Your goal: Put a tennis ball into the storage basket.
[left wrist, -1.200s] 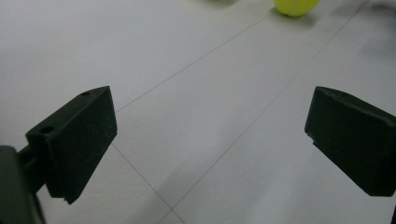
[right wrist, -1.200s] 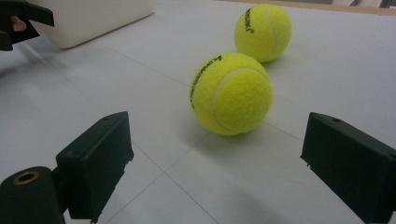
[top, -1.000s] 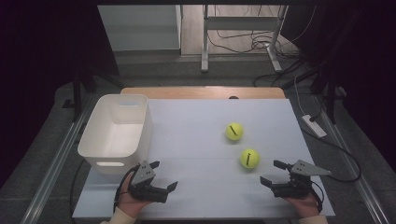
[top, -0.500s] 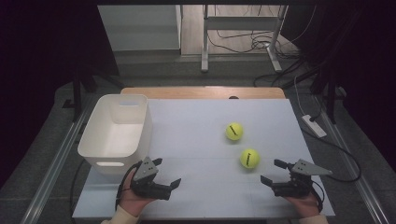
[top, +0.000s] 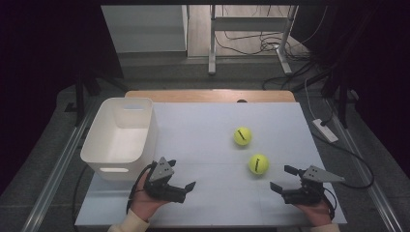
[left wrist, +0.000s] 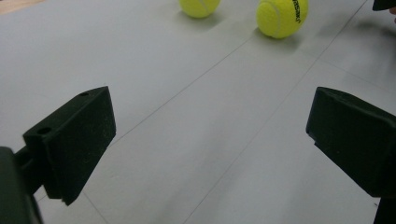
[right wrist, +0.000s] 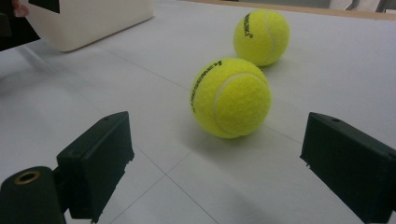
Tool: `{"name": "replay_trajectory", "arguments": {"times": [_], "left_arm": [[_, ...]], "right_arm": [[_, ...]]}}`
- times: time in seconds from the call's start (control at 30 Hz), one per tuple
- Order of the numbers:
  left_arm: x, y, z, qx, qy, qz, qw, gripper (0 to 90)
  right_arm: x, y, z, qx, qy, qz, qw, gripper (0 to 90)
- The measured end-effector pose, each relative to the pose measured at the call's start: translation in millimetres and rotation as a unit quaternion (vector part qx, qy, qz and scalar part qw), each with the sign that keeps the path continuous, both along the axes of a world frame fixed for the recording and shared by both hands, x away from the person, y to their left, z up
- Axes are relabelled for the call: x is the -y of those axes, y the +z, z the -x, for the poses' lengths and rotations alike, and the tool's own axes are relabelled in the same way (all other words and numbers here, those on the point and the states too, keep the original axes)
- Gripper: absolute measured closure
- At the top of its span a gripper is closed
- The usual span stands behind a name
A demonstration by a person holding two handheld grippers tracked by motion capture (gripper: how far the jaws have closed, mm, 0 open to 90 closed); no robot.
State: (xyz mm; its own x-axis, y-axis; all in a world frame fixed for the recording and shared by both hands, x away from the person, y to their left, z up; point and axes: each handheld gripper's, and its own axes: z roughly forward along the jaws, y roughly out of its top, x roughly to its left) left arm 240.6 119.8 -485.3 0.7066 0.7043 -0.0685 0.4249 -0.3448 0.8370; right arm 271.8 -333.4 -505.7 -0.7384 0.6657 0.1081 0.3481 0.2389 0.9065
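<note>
You held both grippers, left (top: 181, 180) and right (top: 284, 178), with jaws spread at the frame's bottom, two tennis balls (top: 258, 164) above.

White power strip (top: 325, 130), floor cables (top: 261, 44).

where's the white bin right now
In the high view the white bin sits at the table's left edge, just beyond the left hand-held gripper, well left of both tennis balls.
</note>
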Motion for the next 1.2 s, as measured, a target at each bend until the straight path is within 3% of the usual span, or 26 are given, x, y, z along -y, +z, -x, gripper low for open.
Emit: {"name": "replay_trajectory", "arguments": {"times": [0.43,0.7,1.2], "left_arm": [[14.4,5.9,-10.0,-0.004,-0.01,-0.008,0.9999,2.8],[16.8,8.3,-14.2,-0.006,-0.012,-0.002,0.9999,2.9],[40.7,18.4,-29.6,-0.01,-0.031,0.004,0.9995,3.2]], "right_arm": [[-2.0,0.6,-1.4,0.001,0.006,-0.009,0.9999,8.4],[-2.8,1.1,-1.2,0.001,0.007,-0.007,1.0,8.4],[-3.5,1.1,-2.4,0.002,0.01,-0.006,0.9999,8.4]]}}
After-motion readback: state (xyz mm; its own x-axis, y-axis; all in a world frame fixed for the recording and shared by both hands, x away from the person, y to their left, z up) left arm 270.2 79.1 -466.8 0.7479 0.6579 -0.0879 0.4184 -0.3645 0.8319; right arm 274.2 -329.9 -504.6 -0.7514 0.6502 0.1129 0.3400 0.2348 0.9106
